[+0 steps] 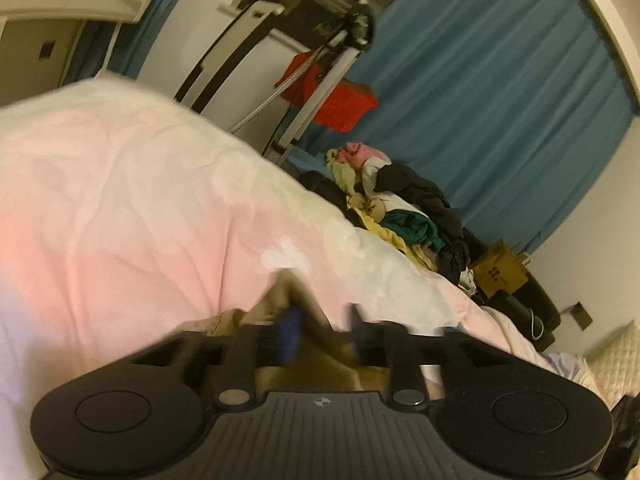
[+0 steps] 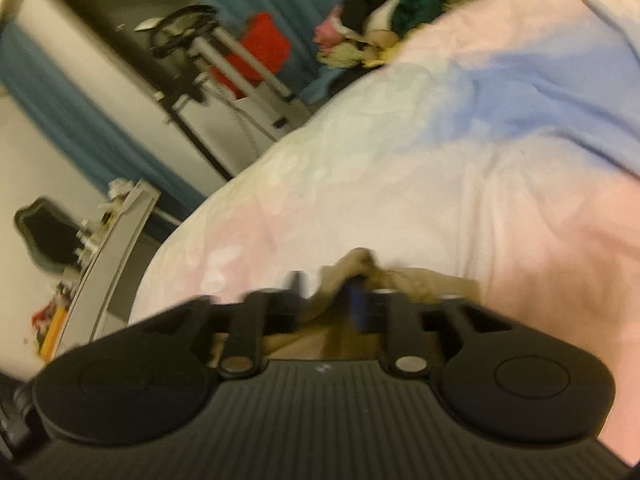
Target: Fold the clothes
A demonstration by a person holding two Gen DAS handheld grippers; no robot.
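A tan garment [image 1: 292,300] is pinched in my left gripper [image 1: 320,320]; its fabric bunches between the blurred fingers above the pastel bedspread [image 1: 120,200]. My right gripper [image 2: 332,288] is shut on the same tan garment [image 2: 360,268], whose cloth spreads to the right along the gripper. A pile of mixed clothes [image 1: 400,208] lies at the far end of the bed; it also shows in the right wrist view [image 2: 384,12]. Both views are motion-blurred.
A blue curtain [image 1: 500,100] hangs behind the bed. An exercise machine [image 1: 328,64] with a red cloth over it stands by the white wall. A cardboard box [image 1: 500,268] sits past the pile. A shelf with small items [image 2: 104,248] stands beside the bed.
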